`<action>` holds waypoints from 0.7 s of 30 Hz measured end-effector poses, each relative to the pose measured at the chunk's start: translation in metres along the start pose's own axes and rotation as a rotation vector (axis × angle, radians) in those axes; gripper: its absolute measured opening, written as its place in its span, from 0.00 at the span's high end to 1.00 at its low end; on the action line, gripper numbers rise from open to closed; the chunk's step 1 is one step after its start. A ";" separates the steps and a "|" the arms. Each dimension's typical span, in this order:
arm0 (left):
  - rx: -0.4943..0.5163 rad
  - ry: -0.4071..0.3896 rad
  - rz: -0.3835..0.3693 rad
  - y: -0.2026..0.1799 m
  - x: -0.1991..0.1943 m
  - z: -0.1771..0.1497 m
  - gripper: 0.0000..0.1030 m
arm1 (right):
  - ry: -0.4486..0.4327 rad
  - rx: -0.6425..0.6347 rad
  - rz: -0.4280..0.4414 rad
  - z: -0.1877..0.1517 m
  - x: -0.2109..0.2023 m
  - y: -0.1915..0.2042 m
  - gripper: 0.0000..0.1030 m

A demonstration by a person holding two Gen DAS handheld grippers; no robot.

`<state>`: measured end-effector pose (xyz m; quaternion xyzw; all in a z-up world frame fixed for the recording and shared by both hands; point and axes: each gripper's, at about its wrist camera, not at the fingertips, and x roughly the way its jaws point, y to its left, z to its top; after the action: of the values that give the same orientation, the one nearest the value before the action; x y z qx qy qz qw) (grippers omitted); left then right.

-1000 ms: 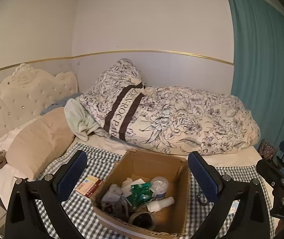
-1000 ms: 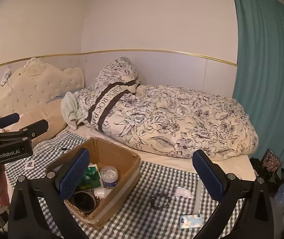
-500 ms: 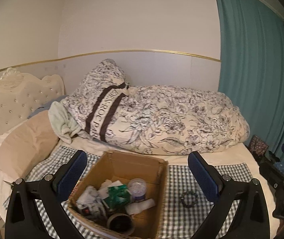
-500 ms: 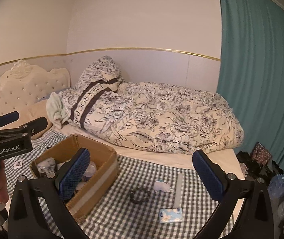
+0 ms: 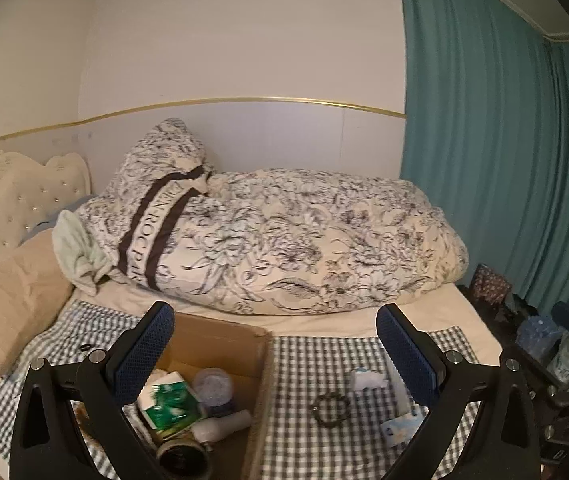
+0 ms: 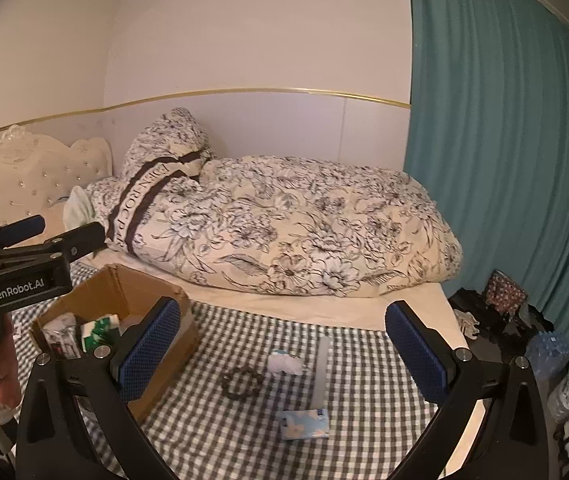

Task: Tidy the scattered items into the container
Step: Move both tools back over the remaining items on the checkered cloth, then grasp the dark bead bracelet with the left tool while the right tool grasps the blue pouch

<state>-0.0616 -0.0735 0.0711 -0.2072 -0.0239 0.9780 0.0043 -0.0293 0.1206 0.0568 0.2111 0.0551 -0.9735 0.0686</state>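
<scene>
Cardboard box (image 6: 132, 300); four loose items; two claws (image 6: 284, 354) (image 5: 276, 354) spread.

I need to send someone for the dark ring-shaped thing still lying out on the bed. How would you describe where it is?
Start at the cardboard box on the checked cloth. On the side toward the teal curtain lie four loose items; the bracelet is the one nearest the box. It is the only dark, beaded loop, beside a white wad.

"GenRobot.AI" on left tool (image 6: 40, 236); "EDEN ROC PARIS" on pillow band (image 5: 152, 228)
</scene>
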 end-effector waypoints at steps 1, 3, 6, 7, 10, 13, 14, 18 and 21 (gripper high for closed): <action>0.009 0.004 -0.006 -0.005 0.004 -0.001 0.00 | 0.005 0.001 -0.005 -0.001 0.001 -0.003 0.00; 0.026 0.016 -0.015 -0.013 0.013 -0.004 0.00 | 0.021 0.007 -0.014 -0.006 0.007 -0.011 0.00; 0.050 0.041 -0.024 -0.024 0.029 -0.011 0.00 | 0.052 0.013 -0.021 -0.013 0.017 -0.019 0.00; 0.058 0.050 -0.024 -0.027 0.034 -0.014 0.00 | 0.063 0.014 -0.021 -0.016 0.021 -0.021 0.00; 0.073 0.076 -0.030 -0.036 0.049 -0.020 0.00 | 0.093 0.019 -0.018 -0.024 0.033 -0.026 0.00; 0.103 0.097 -0.037 -0.046 0.061 -0.029 0.00 | 0.117 0.020 -0.018 -0.033 0.046 -0.027 0.00; 0.115 0.103 -0.037 -0.049 0.065 -0.032 0.00 | 0.125 0.021 -0.017 -0.035 0.051 -0.027 0.00; 0.142 0.139 -0.041 -0.057 0.083 -0.043 0.00 | 0.156 0.026 -0.018 -0.045 0.067 -0.032 0.00; 0.154 0.166 -0.046 -0.061 0.098 -0.052 0.00 | 0.177 0.034 -0.022 -0.052 0.077 -0.036 0.00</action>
<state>-0.1299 -0.0080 -0.0125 -0.2858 0.0471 0.9561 0.0448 -0.0840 0.1550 -0.0194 0.2967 0.0468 -0.9525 0.0493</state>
